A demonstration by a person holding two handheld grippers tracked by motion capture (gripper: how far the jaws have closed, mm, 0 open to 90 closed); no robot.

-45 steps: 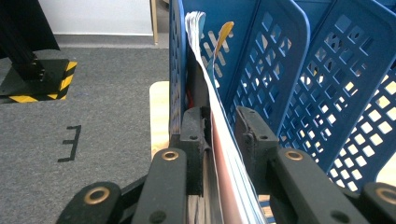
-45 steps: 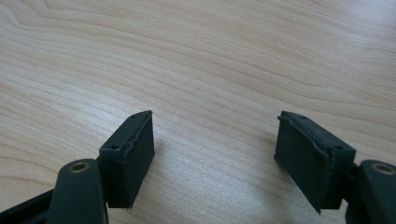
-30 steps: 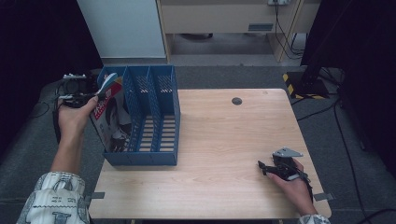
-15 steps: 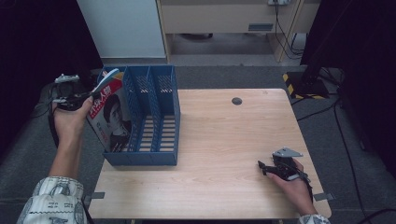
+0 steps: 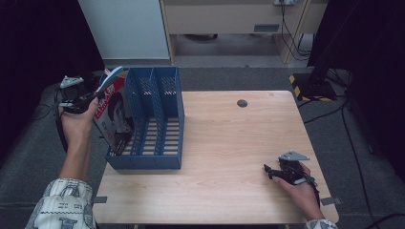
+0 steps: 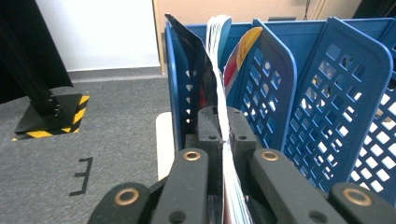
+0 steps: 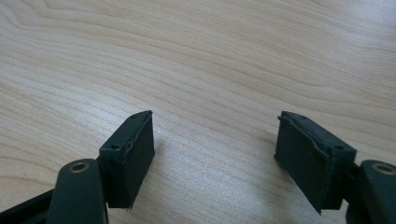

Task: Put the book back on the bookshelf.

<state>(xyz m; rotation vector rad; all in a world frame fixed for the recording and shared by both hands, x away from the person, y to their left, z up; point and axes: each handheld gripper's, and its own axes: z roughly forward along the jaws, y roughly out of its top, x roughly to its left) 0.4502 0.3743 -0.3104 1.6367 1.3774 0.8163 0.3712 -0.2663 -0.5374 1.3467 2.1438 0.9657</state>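
Near the tabletop's point(image 5: 224, 143) front right corner, the right hand-held gripper point(image 5: 271, 170) rests on the wood, jaws spread with nothing between them. Farther off, at the left edge, the left hand-held gripper point(image 6: 223, 135) pinches a magazine point(image 5: 111, 107) by its top edge, tilted in the leftmost compartment of the blue file rack point(image 5: 157, 119).

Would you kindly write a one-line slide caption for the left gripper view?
Left gripper shut on a magazine, holding it at the end slot of the blue file rack.
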